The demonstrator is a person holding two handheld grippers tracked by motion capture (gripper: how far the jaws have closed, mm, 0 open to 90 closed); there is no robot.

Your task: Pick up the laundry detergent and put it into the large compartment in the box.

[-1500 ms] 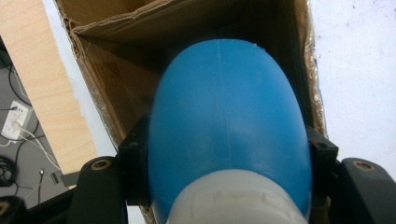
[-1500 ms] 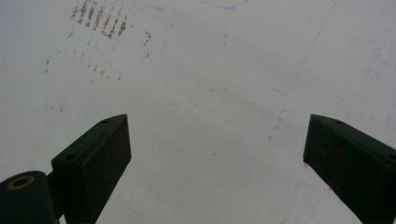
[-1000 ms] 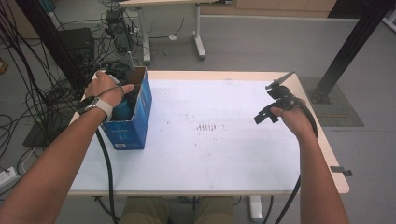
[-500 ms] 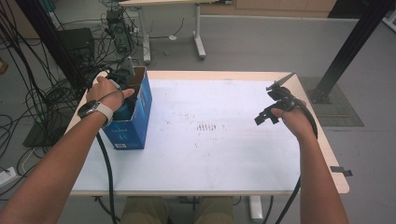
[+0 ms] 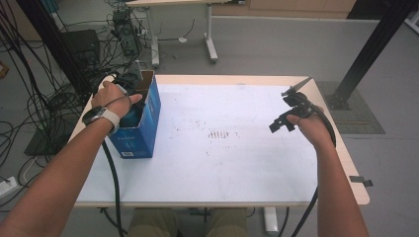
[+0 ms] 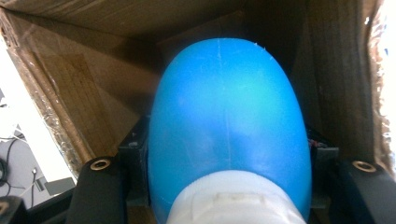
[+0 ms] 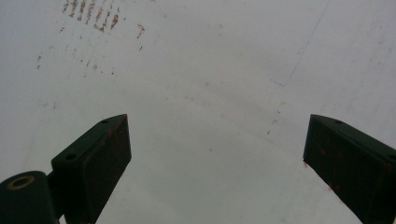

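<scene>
- Bottle (image 6: 229,126): blue body, white cap at the lower edge of the left gripper view; fills the centre of that frame, pointing into the box.
- Box (image 5: 143,123): blue outside, brown cardboard inside, top open; stands at the left of the tabletop in the high view, left of frame centre. In the left gripper view its cardboard walls (image 6: 84,84) surround the bottle.
- Left gripper (image 5: 129,84): held over the box opening, upper left of the high view; fingers clamped on the bottle, one black finger (image 6: 100,186) pressed to each flank of the blue body near the cap.
- Left hand (image 5: 111,98): wears a wristwatch; sits above the box's near left rim; cable trails down along the forearm.
- Right gripper (image 5: 286,111): right of centre in the high view, held above the tabletop; fingers apart with nothing between them. In the right gripper view one finger (image 7: 100,154) rises lower left, the other lower right, bare tabletop between.
- Right hand (image 5: 311,128): right side of the high view, well apart from the box.
- Tabletop (image 5: 222,163): white, with small brownish marks (image 5: 220,134) near the frame centre.
</scene>
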